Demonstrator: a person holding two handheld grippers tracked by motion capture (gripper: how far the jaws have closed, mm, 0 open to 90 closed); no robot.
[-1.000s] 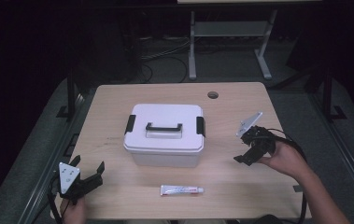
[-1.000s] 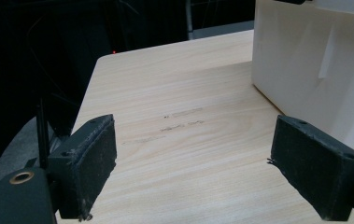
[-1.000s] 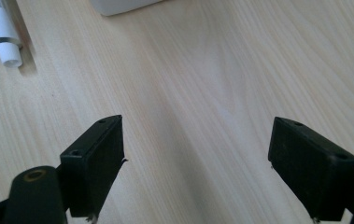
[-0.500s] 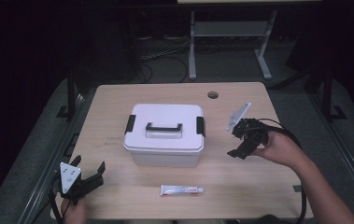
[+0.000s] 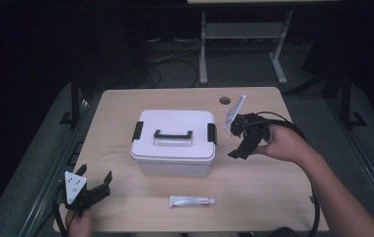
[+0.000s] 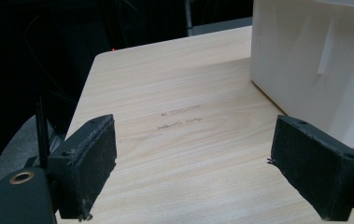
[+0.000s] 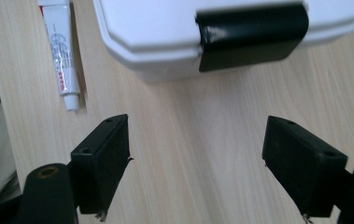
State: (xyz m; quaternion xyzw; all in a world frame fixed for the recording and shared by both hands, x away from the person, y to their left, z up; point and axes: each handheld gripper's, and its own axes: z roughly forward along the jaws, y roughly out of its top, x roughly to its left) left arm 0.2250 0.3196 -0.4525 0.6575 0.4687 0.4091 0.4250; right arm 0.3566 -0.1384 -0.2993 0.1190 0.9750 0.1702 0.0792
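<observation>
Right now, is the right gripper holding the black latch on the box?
No, the right gripper is open, apart from the latch on the box.

left tool (image 5: 94, 190): black jaws, grey triangular plate | right tool (image 5: 240, 140): black, cabled

The table (image 5: 273, 197) is lit evenly from above, while the room behind is left almost black; soft, short shadows are cast under the white box (image 5: 173, 143) and beside the tube (image 5: 192, 201); no harsh glare is seen, though the box lid is nearly washed out; in the right gripper view the latch (image 7: 251, 35) is blurred; the high view is slightly soft throughout.
</observation>
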